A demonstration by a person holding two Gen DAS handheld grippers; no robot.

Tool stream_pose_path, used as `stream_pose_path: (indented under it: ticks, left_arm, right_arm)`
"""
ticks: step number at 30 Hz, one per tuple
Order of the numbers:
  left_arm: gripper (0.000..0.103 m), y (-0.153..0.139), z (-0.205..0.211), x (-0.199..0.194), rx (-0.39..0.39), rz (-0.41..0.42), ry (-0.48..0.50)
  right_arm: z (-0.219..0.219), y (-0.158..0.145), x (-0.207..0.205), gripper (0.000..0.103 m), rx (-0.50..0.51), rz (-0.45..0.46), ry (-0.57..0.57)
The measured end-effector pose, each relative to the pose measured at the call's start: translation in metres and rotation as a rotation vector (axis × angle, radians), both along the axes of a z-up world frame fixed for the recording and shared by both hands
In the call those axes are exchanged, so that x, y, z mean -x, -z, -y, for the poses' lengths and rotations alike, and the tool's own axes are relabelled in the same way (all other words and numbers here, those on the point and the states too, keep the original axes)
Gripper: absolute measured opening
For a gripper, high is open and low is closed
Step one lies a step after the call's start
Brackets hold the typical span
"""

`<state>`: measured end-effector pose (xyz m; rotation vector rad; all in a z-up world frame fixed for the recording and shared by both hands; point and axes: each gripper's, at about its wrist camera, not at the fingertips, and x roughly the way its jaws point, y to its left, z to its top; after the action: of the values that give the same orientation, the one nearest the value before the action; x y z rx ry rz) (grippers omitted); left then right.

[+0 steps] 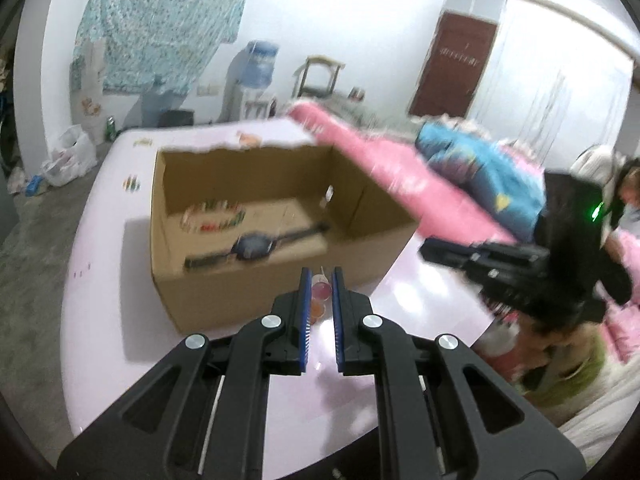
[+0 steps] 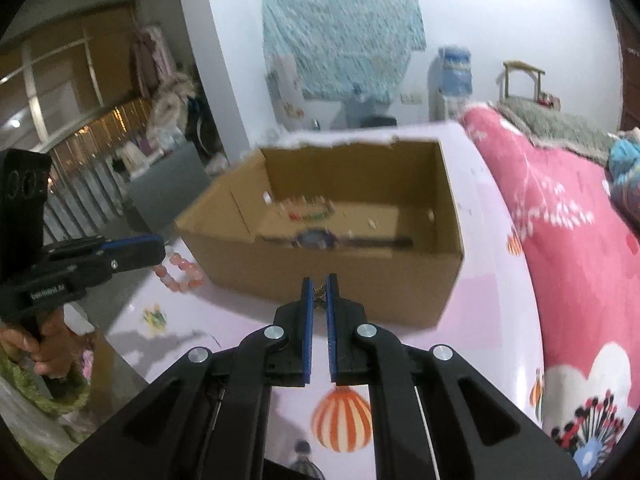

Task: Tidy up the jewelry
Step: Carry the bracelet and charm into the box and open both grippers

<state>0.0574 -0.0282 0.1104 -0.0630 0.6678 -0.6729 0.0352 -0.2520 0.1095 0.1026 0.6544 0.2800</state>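
Above table (image 2: 480, 208), left hand-held gripper (image 1: 320, 280) pinches bracelet (image 1: 321, 294)

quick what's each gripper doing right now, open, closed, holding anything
Left gripper: closed on a bracelet of round pink and orange beads.
Right gripper: closed on a small dark spiky trinket; too blurred to identify.
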Motion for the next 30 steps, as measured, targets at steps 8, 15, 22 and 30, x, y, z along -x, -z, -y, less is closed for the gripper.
stream_pose_path:
  ticks: [8, 15, 22, 30]
  left_arm:
    - [0.009, -0.044, 0.006, -0.032, 0.018, 0.102, -0.015]
    - [0.009, -0.012, 0.019, -0.095, -0.13, 0.015, -0.07]
    - [0.009, 0.051, 0.026, -0.139, -0.26, -0.163, -0.098]
    - [0.026, 0.048, 0.013, -0.136, -0.197, -0.166, -0.134]
  right_arm:
    - [-0.001, -0.018, -0.005, 0.006, -0.043, 0.067, -0.018]
    - [0.005, -0.01, -0.008, 0.006, -0.074, 0.048, 0.003]
    - [0.018, -0.001, -0.016, 0.006, -0.093, 0.024, 0.039]
    - [0.026, 0.0, -0.032, 0.006, -0.127, 0.003, 0.048]
